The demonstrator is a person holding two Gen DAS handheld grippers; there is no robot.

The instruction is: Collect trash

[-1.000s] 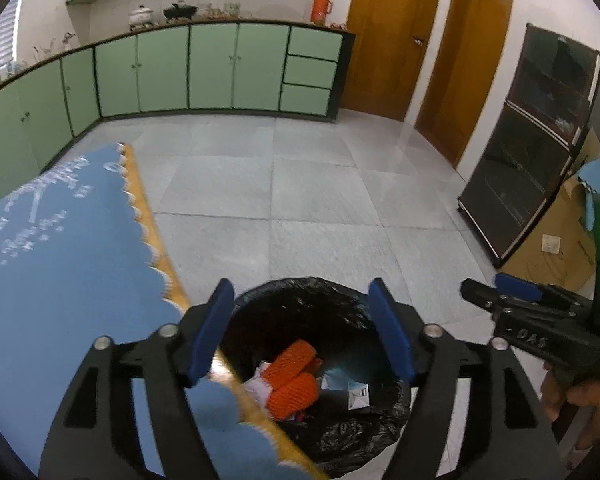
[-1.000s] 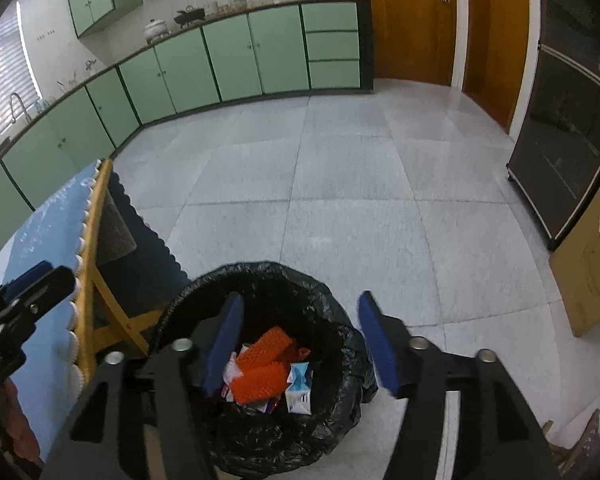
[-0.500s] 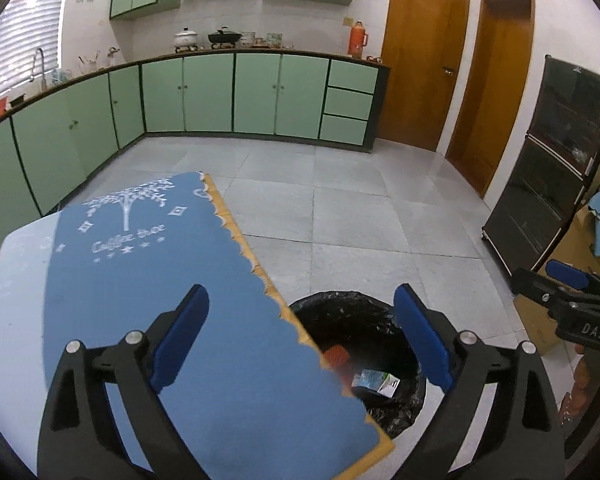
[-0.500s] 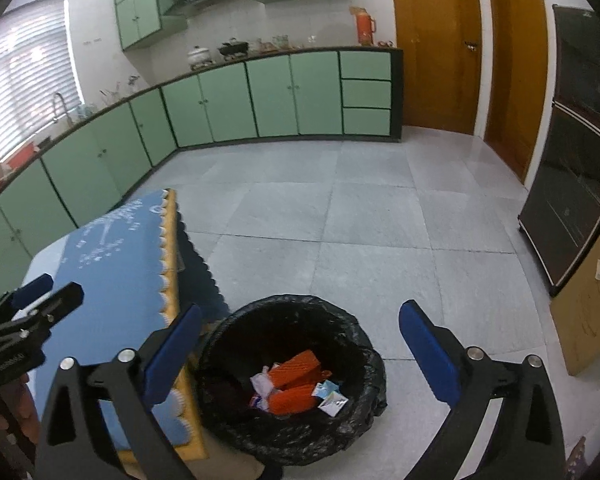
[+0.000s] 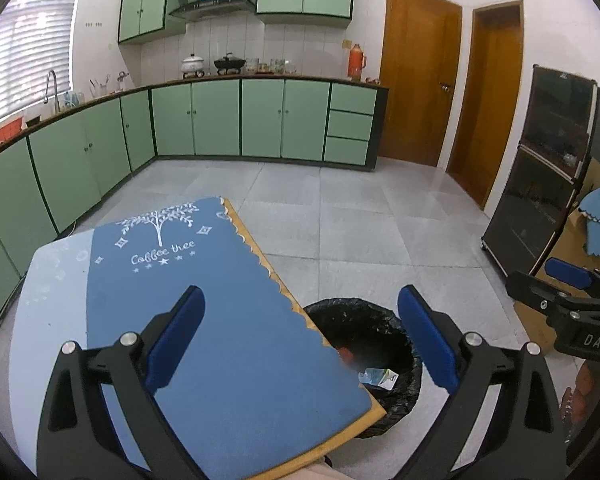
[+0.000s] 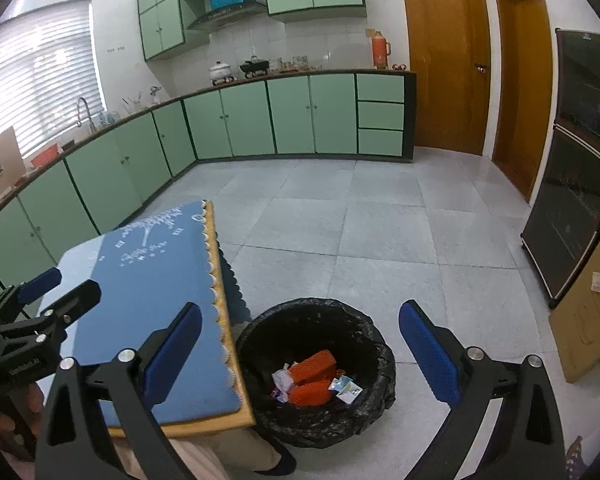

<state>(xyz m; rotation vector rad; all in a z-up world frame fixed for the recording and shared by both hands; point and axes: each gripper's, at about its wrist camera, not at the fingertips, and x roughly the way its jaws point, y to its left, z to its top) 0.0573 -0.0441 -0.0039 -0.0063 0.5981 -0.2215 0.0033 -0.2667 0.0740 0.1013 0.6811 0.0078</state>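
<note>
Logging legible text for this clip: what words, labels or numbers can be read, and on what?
"Coffee tree": white script under a tree motif on the blue table mat.
"DAS": on the right gripper body.
Print on the left gripper body and on packets in the trash bin: too small to read.

- The left gripper [image 5: 300, 344] is held out level, its two blue-padded fingers [image 5: 176, 336] spread wide apart with nothing between them.
- The right gripper [image 6: 300, 348] is likewise spread wide, blue pads [image 6: 428, 356] facing each other across an empty gap.
- In the left wrist view, the right gripper [image 5: 568, 300] shows side-on at the right edge, black frame and one blue pad visible, with part of the person's right hand [image 5: 592, 392] beneath it.
- In the right wrist view, the left gripper [image 6: 36, 312] appears at the left edge, fingers pointing up and to the right, the left hand [image 6: 0, 412] gripping below.
</note>
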